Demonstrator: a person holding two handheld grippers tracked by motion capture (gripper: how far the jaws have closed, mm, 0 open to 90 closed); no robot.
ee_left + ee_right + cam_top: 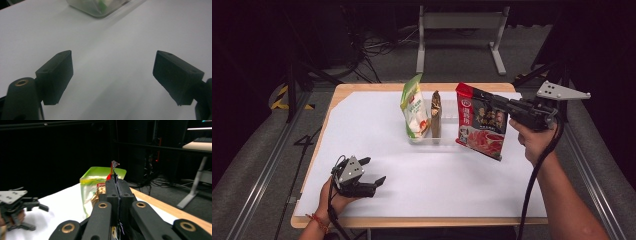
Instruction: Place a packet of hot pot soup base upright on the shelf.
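Resting near the front left edge of the white-covered wooden bench (377, 200), the left claw (371, 171) sits low on the surface with its jaws spread wide and nothing between them, just bare white cover. Further back on the right, the right claw (487, 102) is pressed together on the top edge of a flat red plastic food packet with a meat picture (480, 128), holding it up in the air so it hangs clear of the bench. Just left of that packet stands a clear plastic tray (426, 137), with a green and white snack bag (414, 107) and a slim brown packet (435, 114) upright in it.
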